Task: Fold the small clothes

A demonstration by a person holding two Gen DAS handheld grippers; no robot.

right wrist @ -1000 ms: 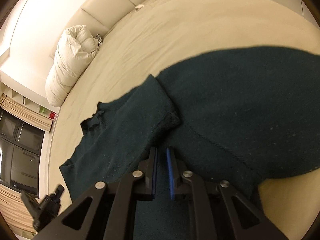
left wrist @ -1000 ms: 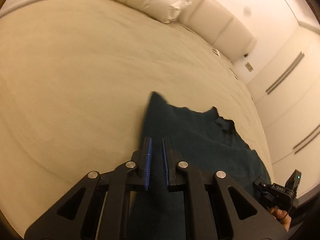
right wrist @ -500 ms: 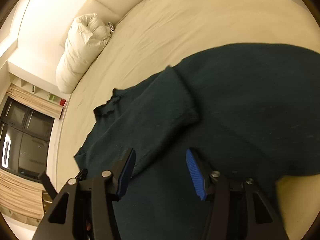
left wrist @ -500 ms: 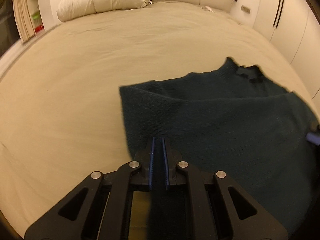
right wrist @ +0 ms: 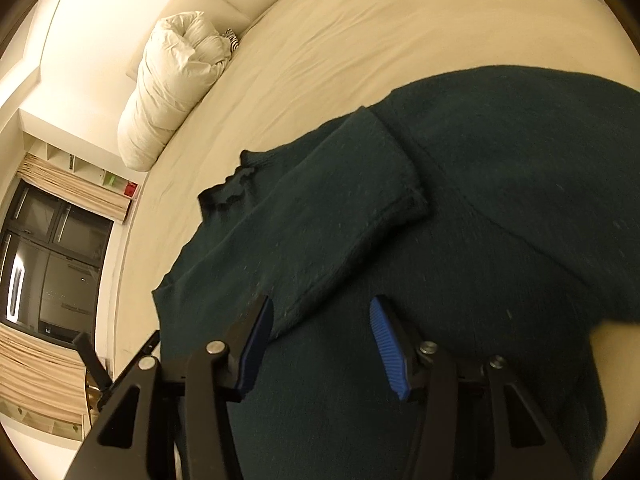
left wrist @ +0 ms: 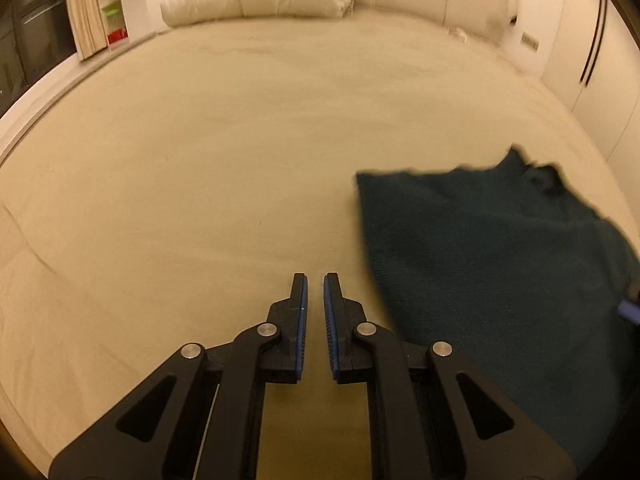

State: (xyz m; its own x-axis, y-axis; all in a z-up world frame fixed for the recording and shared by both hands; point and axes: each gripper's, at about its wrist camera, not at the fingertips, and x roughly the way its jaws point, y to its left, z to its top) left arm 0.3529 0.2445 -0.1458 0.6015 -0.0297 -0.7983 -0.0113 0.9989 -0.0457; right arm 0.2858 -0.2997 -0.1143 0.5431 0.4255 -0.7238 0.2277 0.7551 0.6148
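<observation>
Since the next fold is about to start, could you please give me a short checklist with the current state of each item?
1. Left gripper free of cloth: ok, jaws nearly shut with only the bed sheet showing between them.
2. Right gripper released: ok, jaws apart, pads not pressing the dark green sweater.
3. Sleeve folded over the body: ok.
4. Sweater lying flat: cannot tell, near edge hidden.
5. Pillow away from the sweater: ok.

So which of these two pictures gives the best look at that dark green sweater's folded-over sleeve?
The right wrist view: the sleeve lies folded across the dark green sweater, cuff edge clear. The left wrist view shows only the sweater's blurred body and neckline to the right; no sleeve can be made out.
</observation>
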